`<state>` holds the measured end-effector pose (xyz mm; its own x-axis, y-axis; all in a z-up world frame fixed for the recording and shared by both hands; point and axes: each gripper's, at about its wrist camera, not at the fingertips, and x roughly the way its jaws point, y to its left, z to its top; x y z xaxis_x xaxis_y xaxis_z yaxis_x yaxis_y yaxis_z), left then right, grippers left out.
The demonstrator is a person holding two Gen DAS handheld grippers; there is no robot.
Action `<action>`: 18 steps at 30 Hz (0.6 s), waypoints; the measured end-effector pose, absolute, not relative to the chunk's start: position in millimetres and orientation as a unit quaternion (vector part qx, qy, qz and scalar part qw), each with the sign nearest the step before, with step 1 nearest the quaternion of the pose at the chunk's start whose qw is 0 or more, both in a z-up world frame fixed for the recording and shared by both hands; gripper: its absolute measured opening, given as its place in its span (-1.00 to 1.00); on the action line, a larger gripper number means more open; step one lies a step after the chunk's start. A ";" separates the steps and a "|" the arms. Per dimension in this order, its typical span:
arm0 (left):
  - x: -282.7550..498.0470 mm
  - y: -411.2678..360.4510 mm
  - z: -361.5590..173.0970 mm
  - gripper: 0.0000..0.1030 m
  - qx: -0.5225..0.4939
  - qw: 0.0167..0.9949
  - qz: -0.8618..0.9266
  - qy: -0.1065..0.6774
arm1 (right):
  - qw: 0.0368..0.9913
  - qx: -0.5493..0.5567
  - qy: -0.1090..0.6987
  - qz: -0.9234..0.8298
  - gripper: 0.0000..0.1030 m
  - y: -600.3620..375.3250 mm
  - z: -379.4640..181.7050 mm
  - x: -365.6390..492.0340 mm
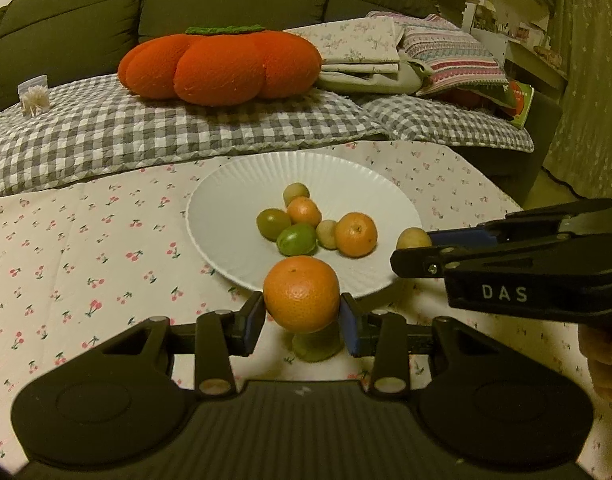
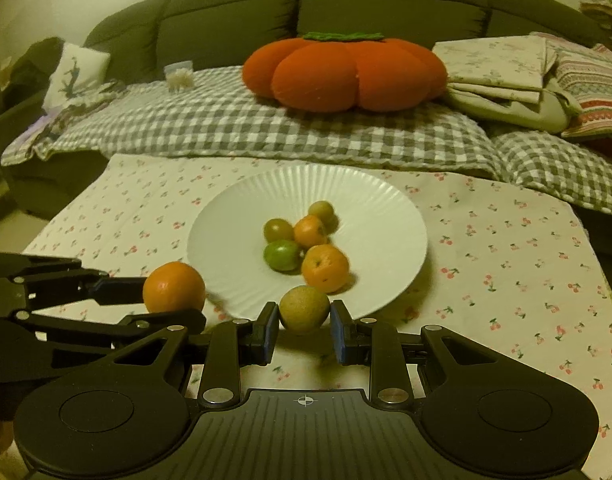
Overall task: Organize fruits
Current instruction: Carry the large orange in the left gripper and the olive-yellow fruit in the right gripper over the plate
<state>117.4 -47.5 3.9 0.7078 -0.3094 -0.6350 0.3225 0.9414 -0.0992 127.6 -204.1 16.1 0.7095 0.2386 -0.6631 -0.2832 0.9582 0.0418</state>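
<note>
Nearest the lens on the left wrist view: left gripper (image 1: 302, 318) clamped on a large mandarin (image 1: 301, 294), blue pads pressing both flanks, held just short of the near rim of the white plate (image 1: 226, 200). Directly under that mandarin, a greenish fruit (image 1: 317, 345) on the cherry-print tabletop (image 1: 86, 260), mostly hidden and possibly in shadow, so hard to say which kind. Right gripper (image 2: 304, 326) closed on a small yellow-green fruit (image 2: 304, 308), also just in front of the plate's near edge. Both held clear of the cloth and aimed at the plate, probably so as to be dropped with the pile ahead: two smaller mandarins (image 1: 355, 234), green fruits (image 1: 297, 238) and pale yellowish ones gathered at the plate's middle, beyond the fingertips. Seen only from the left wrist: the fruit below the held mandarin, the side of the right gripper's grip on its fruit, coming in from the right, and a bit of a hand at the right edge. Seen only from the right wrist: the far side of the big mandarin pinched in the left gripper, off to the left, and bare tabletop to the right of the plate.
</note>
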 end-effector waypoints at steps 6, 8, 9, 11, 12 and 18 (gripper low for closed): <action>126.6 -55.9 4.3 -0.26 0.007 0.925 -0.169 0.342 | 0.928 -0.014 0.353 0.121 -0.51 -216.9 15.2 139.3; 129.5 -57.3 2.9 -0.26 0.003 0.924 -0.167 0.345 | 0.929 -0.010 0.352 0.116 -0.51 -220.5 13.8 142.1; 131.2 -58.4 1.8 -0.26 0.002 0.923 -0.166 0.347 | 0.929 -0.009 0.352 0.115 -0.51 -222.1 13.1 143.6; 133.9 -60.2 0.5 -0.26 0.001 0.924 -0.164 0.346 | 0.929 -0.006 0.352 0.112 -0.51 -224.8 11.5 146.0; 135.3 -61.1 0.6 -0.26 0.001 0.924 -0.164 0.347 | 0.929 -0.005 0.352 0.111 -0.51 -225.8 10.8 147.1; 139.9 -64.5 -0.6 -0.25 -0.005 0.923 -0.163 0.348 | 0.931 -0.002 0.351 0.102 -0.51 -230.1 7.8 155.1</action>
